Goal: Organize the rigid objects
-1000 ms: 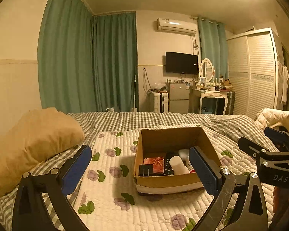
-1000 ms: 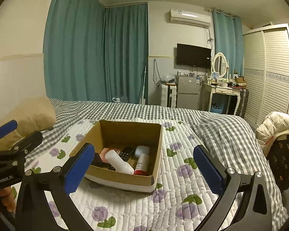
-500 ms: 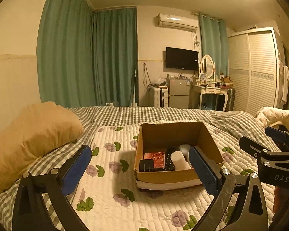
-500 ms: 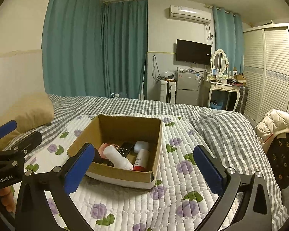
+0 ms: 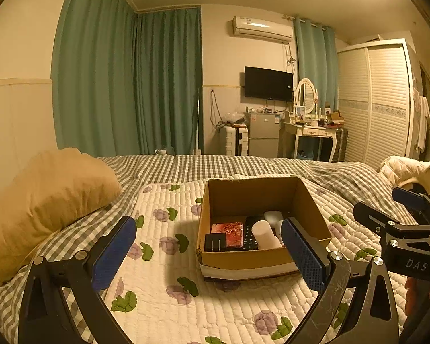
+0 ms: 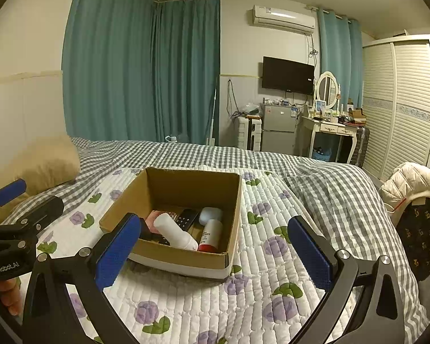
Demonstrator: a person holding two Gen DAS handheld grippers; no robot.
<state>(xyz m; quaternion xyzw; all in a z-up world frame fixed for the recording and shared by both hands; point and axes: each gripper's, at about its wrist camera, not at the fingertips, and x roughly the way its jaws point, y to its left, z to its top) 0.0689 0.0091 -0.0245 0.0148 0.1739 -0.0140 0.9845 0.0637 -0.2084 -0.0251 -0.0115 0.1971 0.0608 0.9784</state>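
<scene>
An open cardboard box sits on the flowered quilt on the bed; it also shows in the right wrist view. Inside lie a white bottle, a red-capped tube, a black remote, a pale blue case, a red patterned card and a black charger. My left gripper is open and empty, held in front of the box. My right gripper is open and empty, also in front of the box.
A tan pillow lies left on the checked bedspread. A white jacket hangs at the right bed edge. Beyond the bed stand a fridge, a vanity desk and a wardrobe.
Both grippers have pulled back and tilted up a little, so the box sits lower and slightly farther in both views. Both stay open and empty.
</scene>
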